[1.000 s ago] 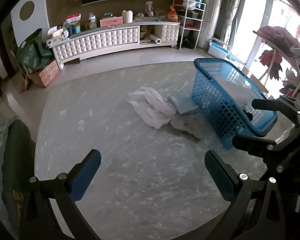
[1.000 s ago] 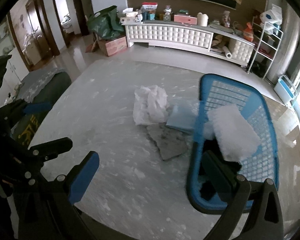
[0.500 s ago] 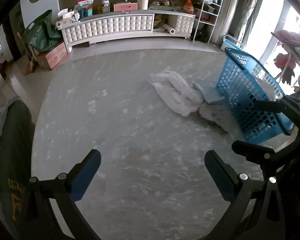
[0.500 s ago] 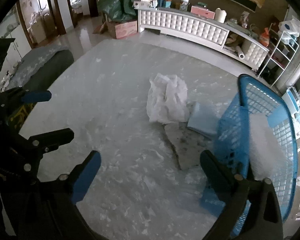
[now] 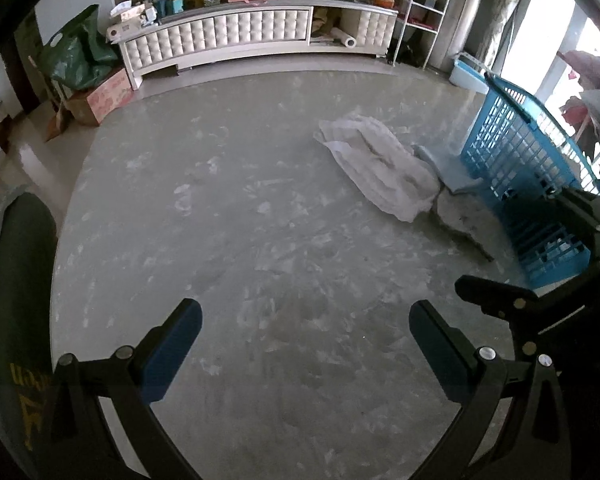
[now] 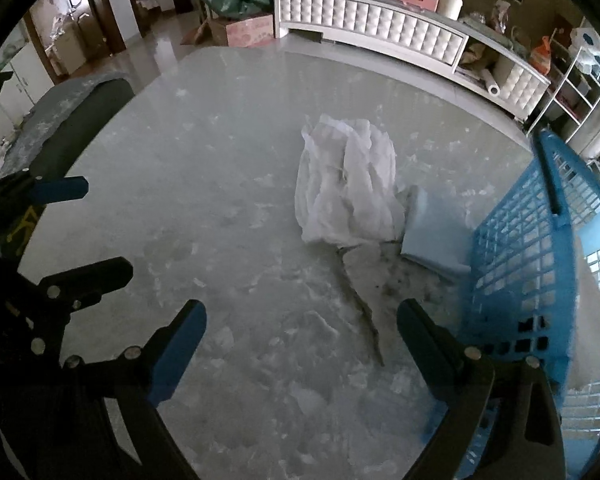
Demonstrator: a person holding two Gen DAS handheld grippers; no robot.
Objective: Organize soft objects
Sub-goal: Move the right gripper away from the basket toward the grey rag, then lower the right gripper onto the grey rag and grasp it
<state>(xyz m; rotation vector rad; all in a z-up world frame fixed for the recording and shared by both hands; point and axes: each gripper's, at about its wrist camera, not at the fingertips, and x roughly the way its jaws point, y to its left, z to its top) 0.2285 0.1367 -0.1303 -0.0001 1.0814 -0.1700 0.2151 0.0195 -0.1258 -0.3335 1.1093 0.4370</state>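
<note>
Hovering over the grey marbled table, the left gripper and right gripper gape empty; rightward lie a crumpled white cloth, folded pale-blue cloth, grey rag, touching, beside the blue plastic lattice basket.

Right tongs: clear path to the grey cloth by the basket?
Probably yes. The right tongs stand open and empty, aimed down at the table, and the grey cloth lies flat just ahead with nothing over its near edge. The blue basket crowds the right finger, so approach from the left.
</note>
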